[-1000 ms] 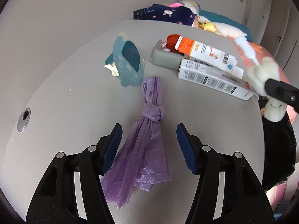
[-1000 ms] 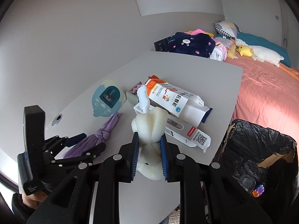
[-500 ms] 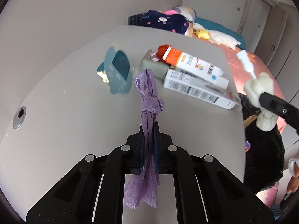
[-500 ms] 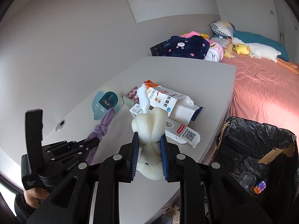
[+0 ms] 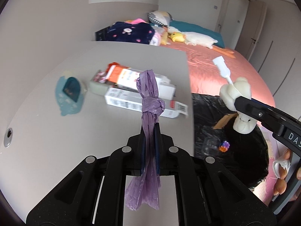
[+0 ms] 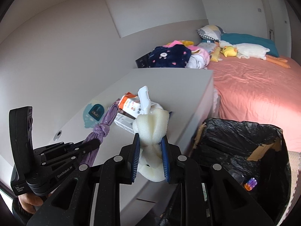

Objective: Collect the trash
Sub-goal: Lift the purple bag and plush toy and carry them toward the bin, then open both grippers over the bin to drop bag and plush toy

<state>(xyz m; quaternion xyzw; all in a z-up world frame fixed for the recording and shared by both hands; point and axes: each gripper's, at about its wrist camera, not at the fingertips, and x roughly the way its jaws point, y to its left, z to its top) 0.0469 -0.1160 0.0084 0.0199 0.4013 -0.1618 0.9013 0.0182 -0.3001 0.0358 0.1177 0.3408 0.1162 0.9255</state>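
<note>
Purple bag, knotted in the middle, is pinched flat between my left gripper; its jaws are fully closed on it, and the bag stands up clear of the table, its tail hanging below the fingers. I have that gripper tilted down over the near table edge. My right gripper, angled down too, squeezes a white foam lump with a white plastic piece sticking up from it, near the table's right edge. Just right of the table sits the black-lined bin. Boxes lie farther back on the table.
</note>
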